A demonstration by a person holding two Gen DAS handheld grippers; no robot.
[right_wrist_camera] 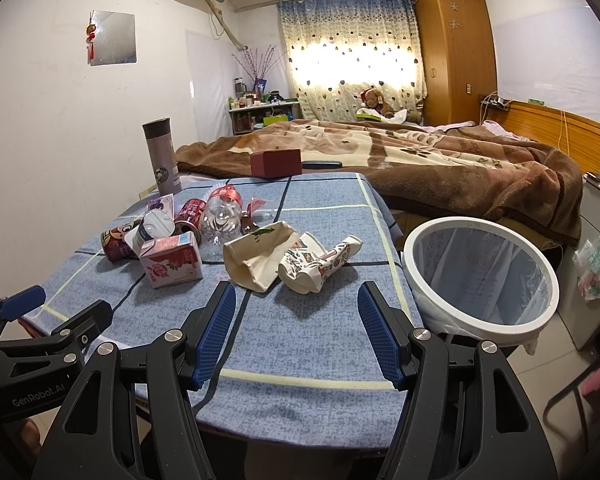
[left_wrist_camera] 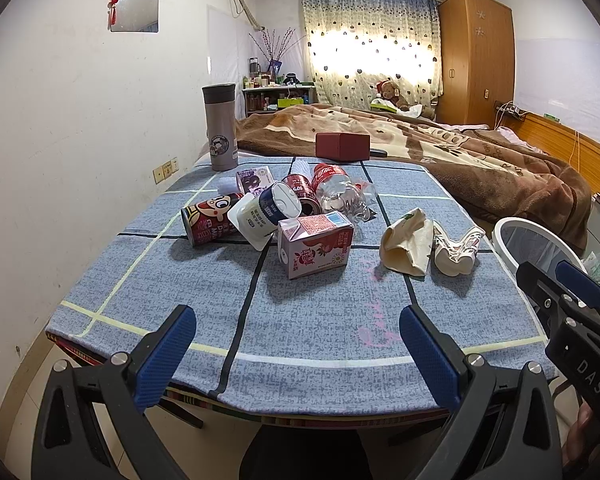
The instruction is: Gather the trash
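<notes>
Blue woven cloth with pale and dark grid lines over the desk [left_wrist_camera: 308, 320], set in a bedroom against a white wall, with a bed under a brown patterned blanket [left_wrist_camera: 460, 156] just behind. Heart-print curtain [left_wrist_camera: 368, 52] backlit at the far end, tall wooden wardrobe [left_wrist_camera: 476, 56] to its right.

Trash clustered mid-desk toward the left: pink strawberry-print drink carton [left_wrist_camera: 315, 245], white yoghurt pouch with dark blue label [left_wrist_camera: 265, 213] leaning on it, red cartoon-face can [left_wrist_camera: 208, 224] lying flat, dark red can [left_wrist_camera: 302, 196] on its side, crushed clear plastic bottle with red label [left_wrist_camera: 342, 194]. Well apart to the right, crumpled beige paper bag [right_wrist_camera: 256, 256] touching a flattened printed paper cup [right_wrist_camera: 320, 264]. Upright grey thermos flask [left_wrist_camera: 220, 126] at the far left corner, dark red box [left_wrist_camera: 342, 145] at the far edge.

Round white-rimmed bin with a clear liner [right_wrist_camera: 480, 276] just beside the desk's right edge, lower than the top. Bare cloth along the near edge, in front of both tools.

Left hand-held gripper [left_wrist_camera: 296, 356] spread wide, holding nothing, over the near edge. Right hand-held gripper [right_wrist_camera: 296, 332] likewise wide apart and unloaded, facing the cup and bag.

Small purple packet [left_wrist_camera: 254, 180] half hidden behind the pouch; print on it unreadable. Bin floor not visible through the liner.
</notes>
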